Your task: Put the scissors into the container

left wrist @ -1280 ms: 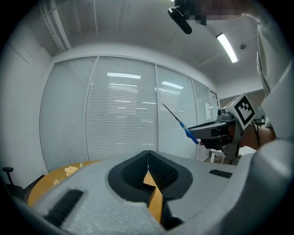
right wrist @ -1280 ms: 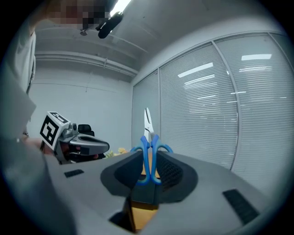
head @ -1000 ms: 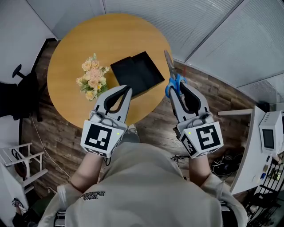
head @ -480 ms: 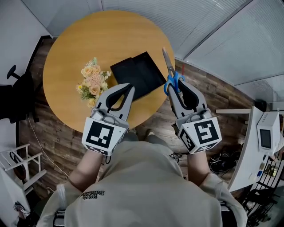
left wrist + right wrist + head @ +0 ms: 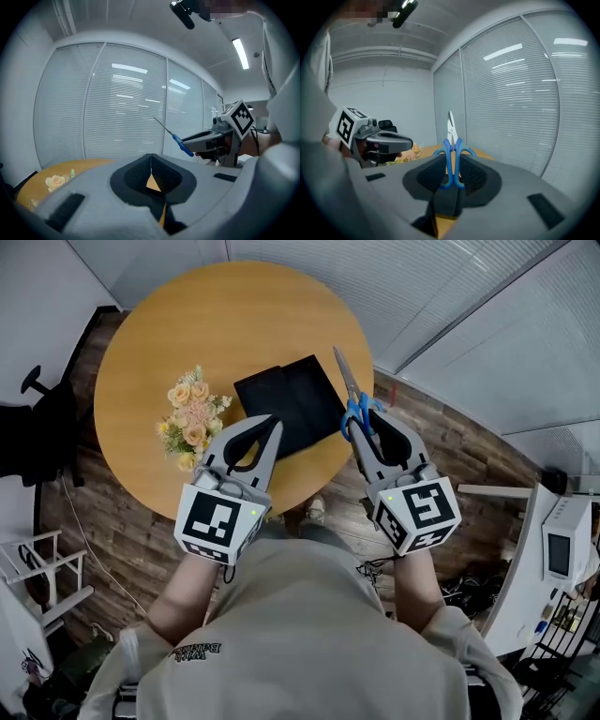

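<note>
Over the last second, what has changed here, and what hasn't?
The right gripper, shut on the blue scissors, has carried them leftward, closer to the black container's right edge. Nothing was grabbed or released. The left gripper stays shut and empty; container and flowers are unmoved.

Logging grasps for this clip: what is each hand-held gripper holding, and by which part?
The right hand-held gripper holds the scissors by their blue handles, blades pointing away. The left hand-held gripper is shut on nothing.
</note>
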`<state>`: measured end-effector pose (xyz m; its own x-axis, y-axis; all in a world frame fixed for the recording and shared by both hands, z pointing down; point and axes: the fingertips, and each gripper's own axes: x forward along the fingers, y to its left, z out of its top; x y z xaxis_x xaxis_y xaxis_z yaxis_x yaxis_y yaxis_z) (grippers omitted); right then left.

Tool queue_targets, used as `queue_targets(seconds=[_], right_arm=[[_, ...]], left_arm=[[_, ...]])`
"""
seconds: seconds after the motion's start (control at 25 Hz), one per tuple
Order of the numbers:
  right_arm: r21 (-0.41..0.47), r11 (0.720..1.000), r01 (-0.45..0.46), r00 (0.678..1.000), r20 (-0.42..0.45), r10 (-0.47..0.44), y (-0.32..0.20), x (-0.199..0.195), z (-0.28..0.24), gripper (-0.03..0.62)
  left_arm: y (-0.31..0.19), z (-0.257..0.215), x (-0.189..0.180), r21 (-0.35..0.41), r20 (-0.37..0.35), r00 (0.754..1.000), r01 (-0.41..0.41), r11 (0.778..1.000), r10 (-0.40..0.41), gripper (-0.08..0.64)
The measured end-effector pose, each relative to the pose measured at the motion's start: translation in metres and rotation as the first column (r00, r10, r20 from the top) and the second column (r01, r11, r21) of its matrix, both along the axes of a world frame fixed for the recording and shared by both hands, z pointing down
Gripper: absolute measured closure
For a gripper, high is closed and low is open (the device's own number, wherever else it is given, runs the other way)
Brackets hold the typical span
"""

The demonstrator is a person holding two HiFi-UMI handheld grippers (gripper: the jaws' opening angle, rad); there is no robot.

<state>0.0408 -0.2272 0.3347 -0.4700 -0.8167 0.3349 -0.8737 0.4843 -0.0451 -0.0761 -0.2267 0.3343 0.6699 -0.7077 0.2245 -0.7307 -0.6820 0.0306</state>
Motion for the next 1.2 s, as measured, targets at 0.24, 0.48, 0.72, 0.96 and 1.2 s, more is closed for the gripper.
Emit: queue_targets(seconds=[0.24,0.48,0.72,0.96,1.2], right_arm=[[-0.102,0.995,-0.014,0.994,0.107,0.025,-0.018,0.01,0.028,0.491],[-0.159,0.987,-0.003,0.995,0.095,0.018,-0.037,0.012,0.056,0.491],[-0.227,0.974,0.012,0.999,0.046,-0.001,-0.052,0.014,0.101,0.491],[-0.295,0.955,0.025,1.0,0.0,-0.026,-0.063,0.012,0.143,0.491],[-0.366,0.929,0.047,0.996,-0.048,-0.07,-0.07,0.008,0.193,0.491]], left_arm=[[-0.007,0.009,0.014,-0.019,0.006,1.0,0.015,1.0,-0.015,0.538],[-0.02,0.022,0.019,-0.037,0.018,0.999,0.04,0.999,-0.04,0.538],[-0.035,0.058,0.025,-0.091,0.064,0.996,0.063,0.994,-0.057,0.538],[-0.049,0.092,0.028,-0.153,0.068,0.994,0.096,0.984,-0.086,0.538],[-0.056,0.122,0.028,-0.254,0.007,0.993,0.113,0.961,-0.115,0.538]])
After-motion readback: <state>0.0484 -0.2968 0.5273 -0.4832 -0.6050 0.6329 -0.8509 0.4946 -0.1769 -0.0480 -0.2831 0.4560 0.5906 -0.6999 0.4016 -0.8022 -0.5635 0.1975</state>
